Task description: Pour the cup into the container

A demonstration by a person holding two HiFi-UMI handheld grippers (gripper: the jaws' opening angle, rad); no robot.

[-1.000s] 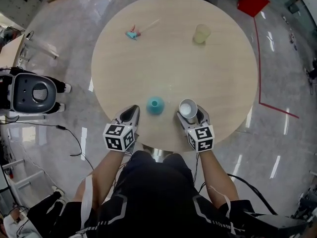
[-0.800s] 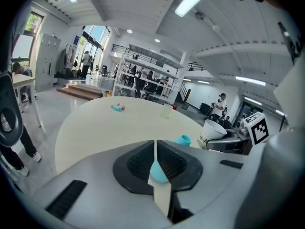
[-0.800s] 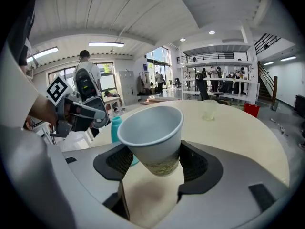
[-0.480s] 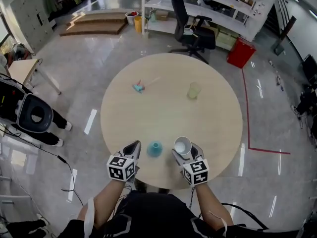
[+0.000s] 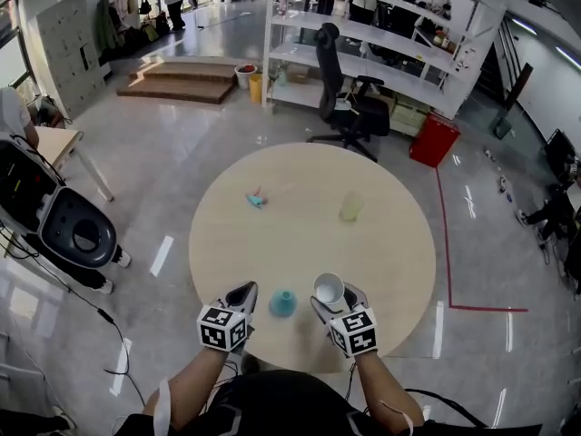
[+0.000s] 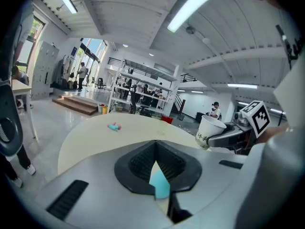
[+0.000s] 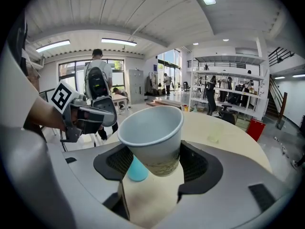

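Right gripper view shows the right hand-held gripper (image 7: pixel 155 163) clamped on the tilted cup (image 7: pixel 151 130); centre its rim over the teal container (image 7: pixel 137 171) at left before tipping.

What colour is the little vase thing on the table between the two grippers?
The container is teal blue; it shows best in the head view.

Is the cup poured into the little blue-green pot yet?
Not yet. Done: the right gripper holds the white cup up off the table. In hand: the cup leans a little toward the teal container, which stands beside it, not under it. Left: bring the cup over the container and tip it; nothing is coming out.
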